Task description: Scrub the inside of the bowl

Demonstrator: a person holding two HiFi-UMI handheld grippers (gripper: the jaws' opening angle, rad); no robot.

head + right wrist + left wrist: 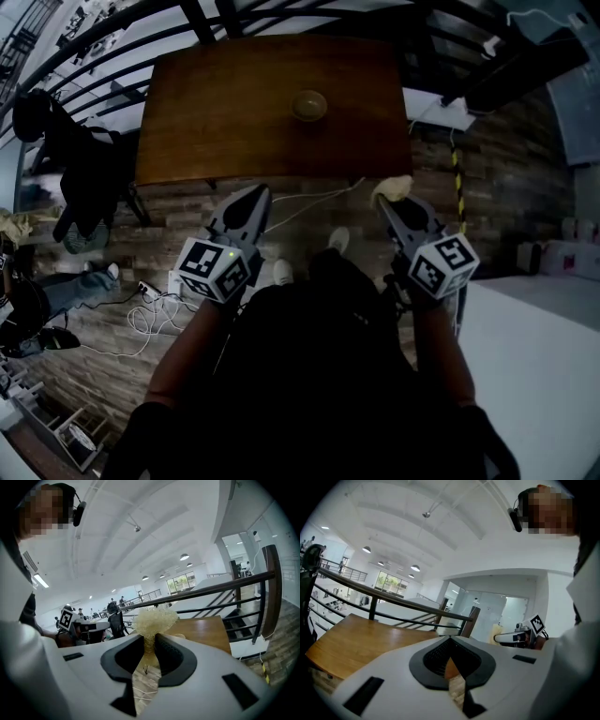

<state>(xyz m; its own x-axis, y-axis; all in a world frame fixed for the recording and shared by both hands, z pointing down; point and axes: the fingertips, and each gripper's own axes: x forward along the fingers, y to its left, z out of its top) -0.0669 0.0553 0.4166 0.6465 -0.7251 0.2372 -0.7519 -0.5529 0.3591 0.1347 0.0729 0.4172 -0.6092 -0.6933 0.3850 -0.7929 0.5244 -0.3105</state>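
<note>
Two grippers, one bowl, one scrubber, listed left to right.

1. Left gripper: jaws pressed together with nothing between them. It points forward at the table and sits short of the near edge, over the floor.

2. Bowl: stands alone on the table, toward the far side and about midway across, well apart from both grippers. It is upright with its mouth facing up. Being round, it has no long axis across the table; its one axis runs straight up.

3. Right gripper: jaws clamped on the scrubber, a pale mesh wad. The neck is pinched between the pads and the puff sticks out past the tips. Its length lies along the gripper's line, pointing at the table.

Step in hand, as judged: the approach, with scrubbing not yet begun and nothing in the bowl.

Next move, as judged: carry both grippers forward over the table. The left must open to steady the rim. The right must tip down to set the puff inside against the wall.
</note>
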